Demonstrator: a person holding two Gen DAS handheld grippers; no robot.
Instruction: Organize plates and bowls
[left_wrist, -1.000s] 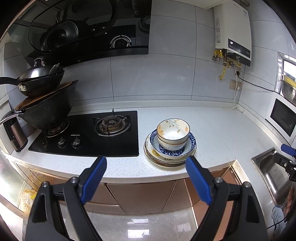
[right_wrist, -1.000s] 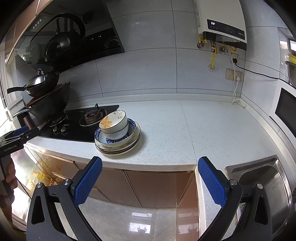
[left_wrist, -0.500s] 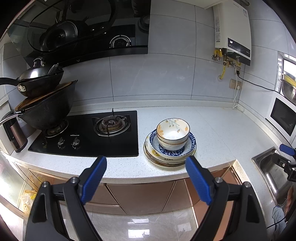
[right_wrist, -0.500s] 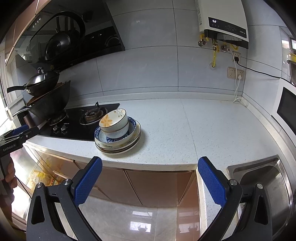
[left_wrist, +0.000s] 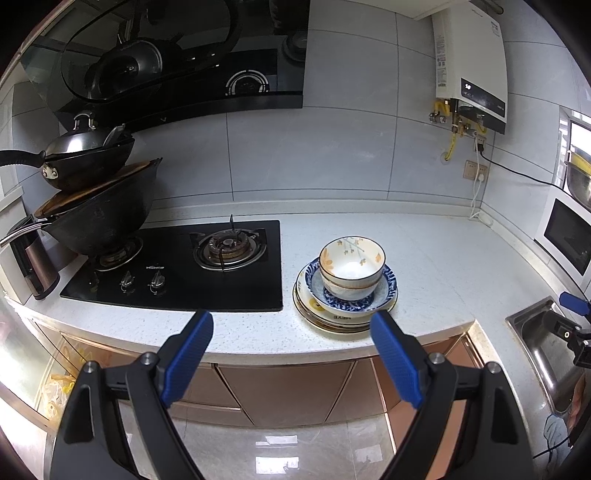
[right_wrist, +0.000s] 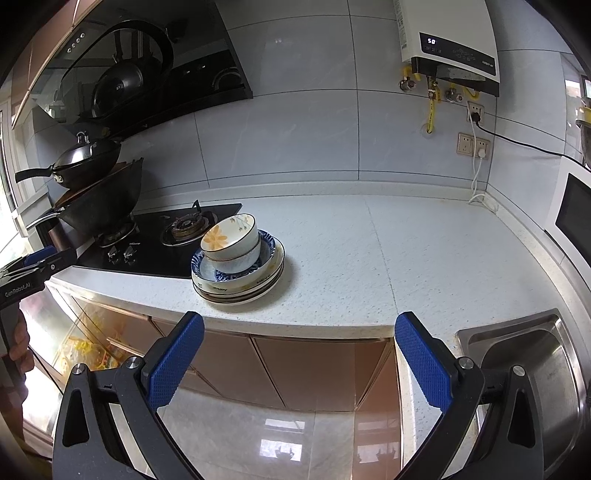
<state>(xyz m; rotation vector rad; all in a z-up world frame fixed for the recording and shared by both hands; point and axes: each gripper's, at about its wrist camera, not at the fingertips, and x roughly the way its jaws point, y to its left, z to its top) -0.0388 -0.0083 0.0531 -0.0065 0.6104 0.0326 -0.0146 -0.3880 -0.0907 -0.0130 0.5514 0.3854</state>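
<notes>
The stack of dishes (left_wrist: 345, 295) sits on the white counter (right_wrist: 406, 251), just right of the black stove (left_wrist: 192, 266) and near the counter's front edge. At the bottom are several plates (right_wrist: 240, 291), above them a blue-patterned bowl (left_wrist: 384, 291), and on top 2 nested white bowls with orange flowers (left_wrist: 351, 264). The left gripper (left_wrist: 291, 350) hangs in front of the counter, below the stack, jaws spread wide and empty. The right gripper (right_wrist: 299, 354) is also spread wide with nothing in it, off to the stack's right, near the steel sink (right_wrist: 535, 369). 2 stacked woks (left_wrist: 92, 192) stand on the stove's far-left burner.
</notes>
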